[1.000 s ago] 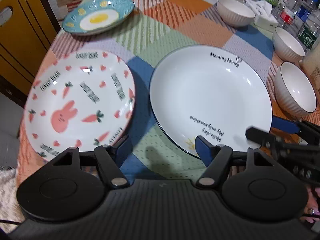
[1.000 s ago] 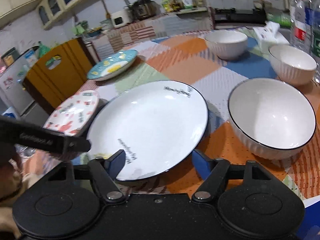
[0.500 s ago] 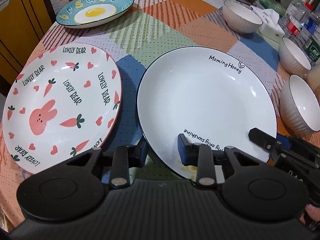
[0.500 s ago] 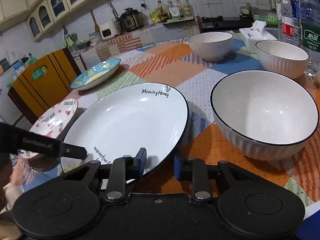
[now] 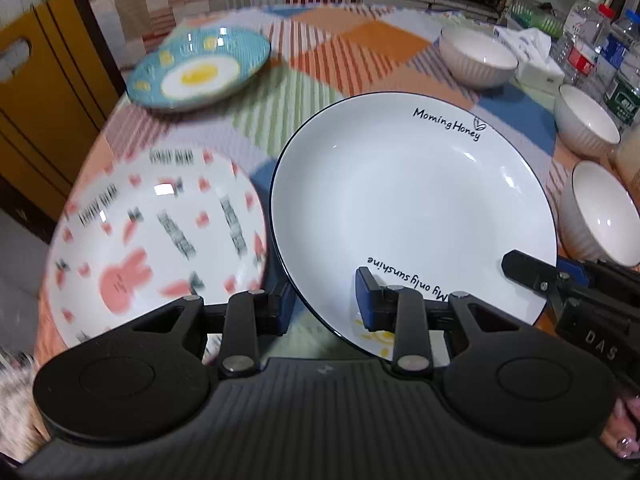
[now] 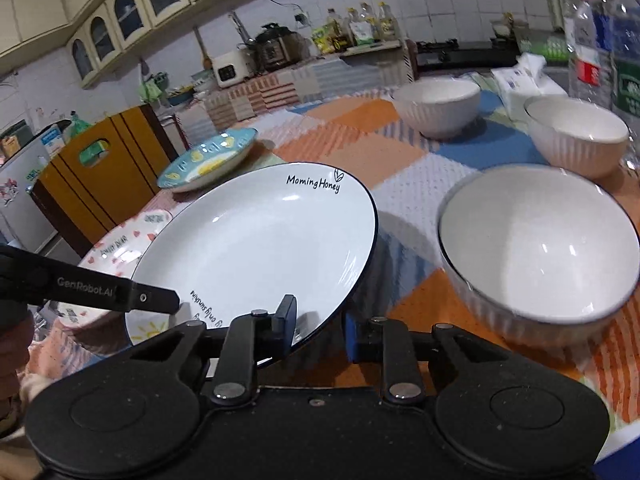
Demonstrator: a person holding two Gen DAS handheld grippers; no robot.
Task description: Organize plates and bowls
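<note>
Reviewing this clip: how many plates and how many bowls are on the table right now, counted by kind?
Plates: 3 (white plate lettered "Morning Honey", bunny plate, blue egg plate)
Bowls: 3 (near bowl, middle bowl, far bowl; all white, ribbed)
Total: 6 dishes

On the tabletop (image 5: 352,52) the rabbit plate (image 5: 152,236) lies left of the lettered plate (image 5: 412,200), the egg plate (image 5: 200,72) behind them, three bowls (image 5: 598,212) along the right.
</note>
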